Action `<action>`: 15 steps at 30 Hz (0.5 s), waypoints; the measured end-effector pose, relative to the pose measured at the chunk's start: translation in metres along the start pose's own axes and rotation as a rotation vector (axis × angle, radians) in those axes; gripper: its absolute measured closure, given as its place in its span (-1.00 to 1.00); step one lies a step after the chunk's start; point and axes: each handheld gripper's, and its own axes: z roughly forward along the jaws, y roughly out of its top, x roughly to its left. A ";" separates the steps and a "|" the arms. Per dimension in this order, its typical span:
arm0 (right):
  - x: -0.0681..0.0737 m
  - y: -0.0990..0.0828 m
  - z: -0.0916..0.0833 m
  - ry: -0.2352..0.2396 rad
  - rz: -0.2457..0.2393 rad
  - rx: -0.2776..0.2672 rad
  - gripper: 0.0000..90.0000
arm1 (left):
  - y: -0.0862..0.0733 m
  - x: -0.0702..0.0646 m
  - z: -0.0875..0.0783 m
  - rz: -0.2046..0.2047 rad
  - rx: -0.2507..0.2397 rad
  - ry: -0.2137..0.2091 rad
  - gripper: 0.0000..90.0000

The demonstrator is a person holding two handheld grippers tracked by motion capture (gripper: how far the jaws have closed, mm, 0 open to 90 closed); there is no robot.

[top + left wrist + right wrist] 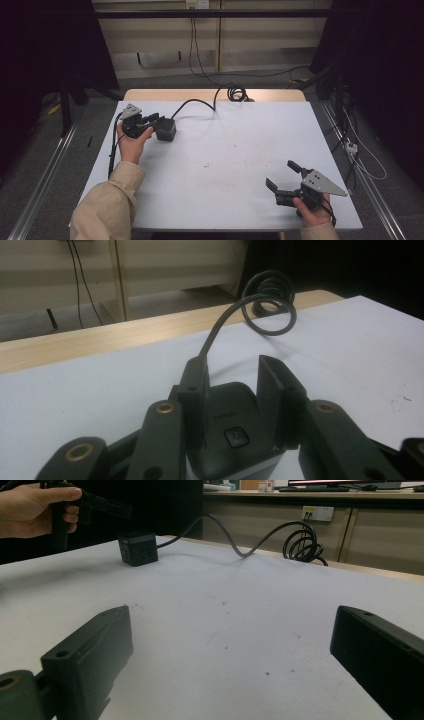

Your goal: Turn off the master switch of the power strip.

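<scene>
Left claw (151, 121): jaws either side of cube (232, 432), touching it. Right claw (283, 175): spread, empty, near right desk edge. Desk (230, 150): white. Cable (197, 102): coiled at rear. Cube: black, rear left.

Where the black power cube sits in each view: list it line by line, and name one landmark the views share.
High view: the black power cube lies upper left on the white table, at the left gripper.
Left gripper view: bottom centre, between that gripper's jaws.
Right gripper view: upper left, below the left hand.
Shared landmark: the coiled black cable at the far edge.
</scene>
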 end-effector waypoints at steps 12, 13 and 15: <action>0.000 0.000 0.000 -0.001 0.001 0.000 -0.94 | -0.002 0.002 0.001 0.028 0.023 -0.005 0.86; 0.000 0.000 0.000 -0.003 0.002 0.000 -0.94 | -0.002 0.002 0.001 0.033 0.029 -0.005 0.89; -0.001 0.000 0.000 -0.002 0.001 0.001 -0.94 | -0.003 0.002 0.001 0.029 0.026 -0.010 0.93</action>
